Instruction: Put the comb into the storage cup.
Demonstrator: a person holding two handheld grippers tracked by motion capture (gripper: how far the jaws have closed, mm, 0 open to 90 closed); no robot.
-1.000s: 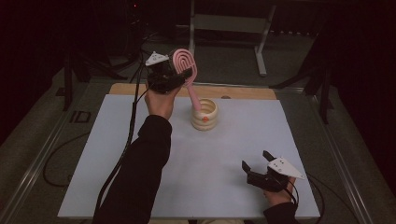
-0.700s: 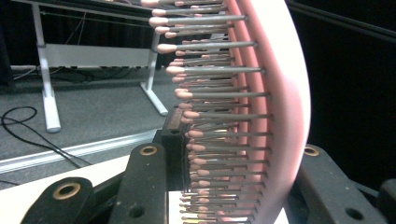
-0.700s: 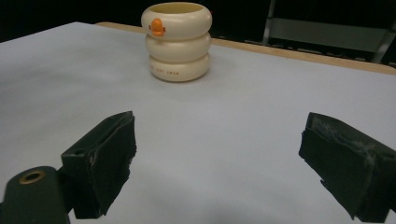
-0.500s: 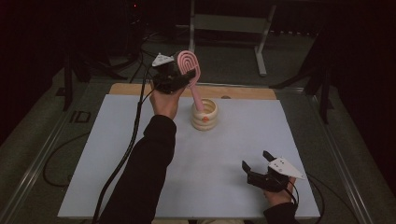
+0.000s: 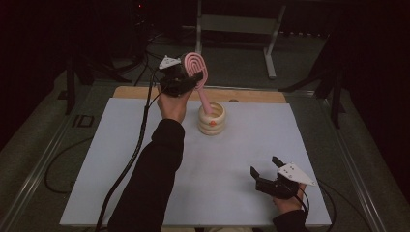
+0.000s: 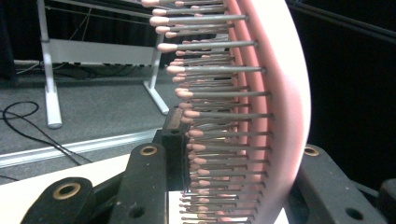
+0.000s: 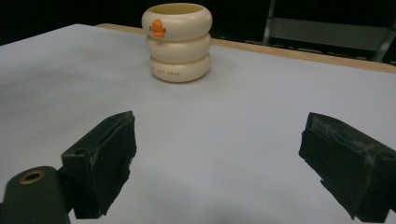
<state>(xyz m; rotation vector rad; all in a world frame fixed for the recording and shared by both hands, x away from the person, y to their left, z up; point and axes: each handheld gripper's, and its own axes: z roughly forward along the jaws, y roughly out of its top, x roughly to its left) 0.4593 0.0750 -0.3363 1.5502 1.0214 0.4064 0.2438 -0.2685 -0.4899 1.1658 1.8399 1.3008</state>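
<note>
My left gripper (image 5: 186, 79) is raised over the far part of the table and shut on the head of a pink hairbrush (image 5: 196, 67). The brush's handle slants down to the mouth of a cream ribbed cup (image 5: 211, 118) with an orange mark; I cannot tell if the tip is inside. In the left gripper view the hairbrush (image 6: 275, 93) and its bristles stand between the black jaws of my left gripper (image 6: 233, 186). My right gripper (image 5: 265, 166) rests near the front right edge, open and holding nothing. Its view shows the cup (image 7: 177, 42) beyond my right gripper (image 7: 224, 158).
A white sheet (image 5: 121, 159) covers the table, with a wooden strip (image 5: 251, 95) along its far edge. A metal frame (image 5: 232, 24) stands on the floor beyond. Cables (image 5: 63, 169) run along the left side.
My left gripper has shifted a little to the right with the brush. The right gripper has stayed where it was.
</note>
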